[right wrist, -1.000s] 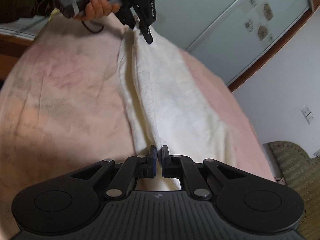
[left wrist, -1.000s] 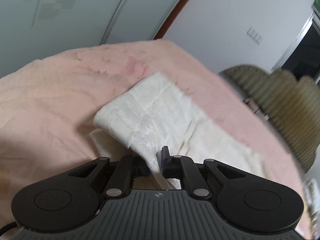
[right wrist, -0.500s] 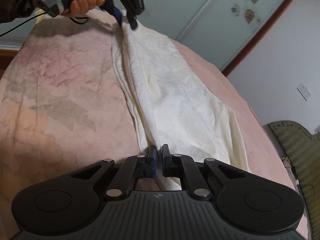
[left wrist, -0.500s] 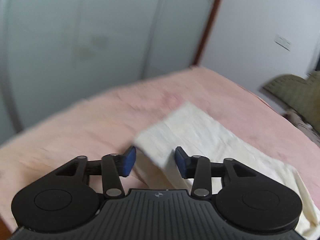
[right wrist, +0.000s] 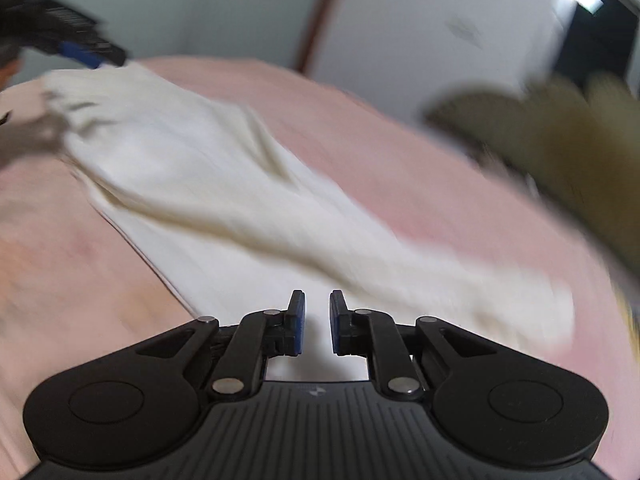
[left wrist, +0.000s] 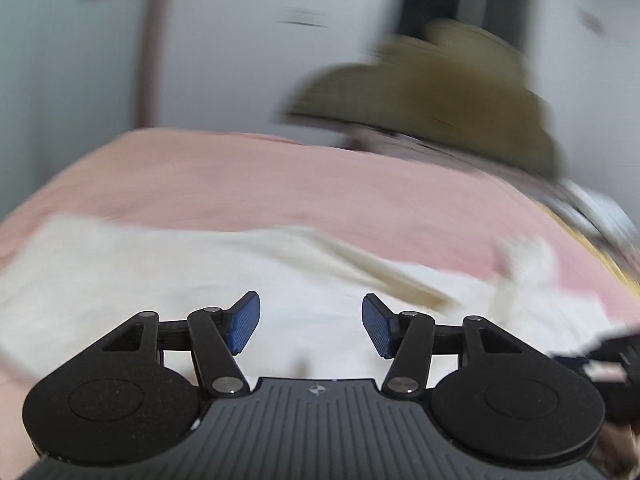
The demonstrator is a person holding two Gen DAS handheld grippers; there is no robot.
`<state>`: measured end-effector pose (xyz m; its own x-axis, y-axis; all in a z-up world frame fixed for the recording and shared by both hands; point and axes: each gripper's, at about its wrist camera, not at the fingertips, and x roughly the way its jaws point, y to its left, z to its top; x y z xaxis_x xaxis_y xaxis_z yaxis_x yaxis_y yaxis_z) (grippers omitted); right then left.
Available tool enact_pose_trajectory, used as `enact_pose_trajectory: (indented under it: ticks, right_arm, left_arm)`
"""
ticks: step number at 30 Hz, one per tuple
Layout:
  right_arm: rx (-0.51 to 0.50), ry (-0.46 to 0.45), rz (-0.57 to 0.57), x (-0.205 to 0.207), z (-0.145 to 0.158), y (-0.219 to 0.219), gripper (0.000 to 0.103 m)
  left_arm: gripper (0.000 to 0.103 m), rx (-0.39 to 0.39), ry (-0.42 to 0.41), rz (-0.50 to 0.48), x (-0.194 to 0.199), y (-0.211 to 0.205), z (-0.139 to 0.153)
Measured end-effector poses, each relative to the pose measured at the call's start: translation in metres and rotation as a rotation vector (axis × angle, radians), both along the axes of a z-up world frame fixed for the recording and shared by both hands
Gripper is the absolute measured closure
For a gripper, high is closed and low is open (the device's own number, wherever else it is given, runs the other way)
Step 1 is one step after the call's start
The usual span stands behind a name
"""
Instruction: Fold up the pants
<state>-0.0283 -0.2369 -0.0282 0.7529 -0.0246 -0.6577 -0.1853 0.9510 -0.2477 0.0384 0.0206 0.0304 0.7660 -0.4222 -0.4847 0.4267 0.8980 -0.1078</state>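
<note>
Cream-white pants (right wrist: pixel 224 200) lie stretched in a long folded band across a pink bedspread (right wrist: pixel 400 160), both wrist views smeared by motion blur. In the left wrist view, the left gripper (left wrist: pixel 311 330) hangs over the pale cloth (left wrist: pixel 160 280) with its jaws opening, the 2 blue pads (left wrist: pixel 244 326) well apart and nothing pinched between them; the fabric shows beneath the gap, not in it. In the right wrist view, the right gripper (right wrist: pixel 317 322) sits low over the near end of the pants, its jaws opening from a narrow slit; white cloth is visible through the gap, but the pads do not press on it. At the far end of the band, in the upper left of the right wrist view, the left gripper (right wrist: pixel 86 54) appears as a dark blur with a blue pad just beside the pants' edge. A dark shape at the lower right edge of the left wrist view is too blurred to identify. Beyond the bed stands an olive-green ribbed headboard (left wrist: pixel 432 92), with white wardrobe doors (right wrist: pixel 200 4) and a white wall (left wrist: pixel 248 60) behind.
</note>
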Motion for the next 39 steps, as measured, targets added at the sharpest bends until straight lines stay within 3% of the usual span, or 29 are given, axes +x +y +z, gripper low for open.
enact_pose_trajectory:
  ticks: [4,6,8,10,11,13,15,18,20,21,24,31,34,39]
  right_arm:
    - [0.062,-0.022,-0.046,-0.020,-0.001,-0.014,0.090]
    - [0.039,-0.077,-0.048,-0.020,0.006,-0.012,0.089]
    - [-0.083,-0.129,-0.002,-0.015,0.013,0.004,0.080]
    - [-0.266,-0.174,0.128,-0.007,0.013,0.028,0.039]
    - [-0.364,-0.201,0.223,-0.002,0.010,0.037,0.032]
    - [-0.522,-0.206,0.370,0.006,0.001,0.056,0.030]
    - [-0.626,-0.178,0.478,0.023,-0.005,0.067,0.031]
    - [-0.687,-0.154,0.592,0.040,-0.012,0.077,0.032]
    - [-0.699,-0.116,0.630,0.050,-0.013,0.078,0.054]
    - [-0.698,-0.092,0.626,0.053,-0.013,0.079,0.078]
    - [-0.715,-0.066,0.622,0.046,-0.015,0.076,0.094]
    - [-0.616,-0.022,0.568,0.002,-0.013,0.076,0.096]
    - [-0.540,-0.006,0.528,-0.005,-0.016,0.076,0.096]
    - [-0.427,-0.005,0.467,0.003,-0.009,0.067,0.094]
  left_arm:
    - [0.043,0.152,-0.093,-0.261,-0.017,-0.061,-0.016]
    - [0.043,0.214,-0.137,-0.356,-0.028,-0.084,-0.027]
    - [0.043,0.280,-0.179,-0.406,-0.034,-0.101,-0.035]
    - [0.044,0.348,-0.213,-0.437,-0.042,-0.113,-0.048]
    - [0.052,0.380,-0.227,-0.449,-0.046,-0.119,-0.055]
    - [0.064,0.438,-0.243,-0.467,-0.046,-0.127,-0.064]
    - [0.072,0.485,-0.242,-0.470,-0.040,-0.134,-0.071]
    - [0.083,0.524,-0.266,-0.460,-0.037,-0.137,-0.077]
    - [0.096,0.524,-0.275,-0.459,-0.039,-0.136,-0.077]
    - [0.098,0.509,-0.272,-0.462,-0.041,-0.133,-0.076]
    - [0.099,0.448,-0.241,-0.502,-0.043,-0.125,-0.076]
    - [0.098,0.425,-0.220,-0.603,-0.058,-0.117,-0.081]
    - [0.080,0.446,-0.239,-0.605,-0.055,-0.121,-0.090]
    - [0.077,0.448,-0.277,-0.632,-0.054,-0.129,-0.098]
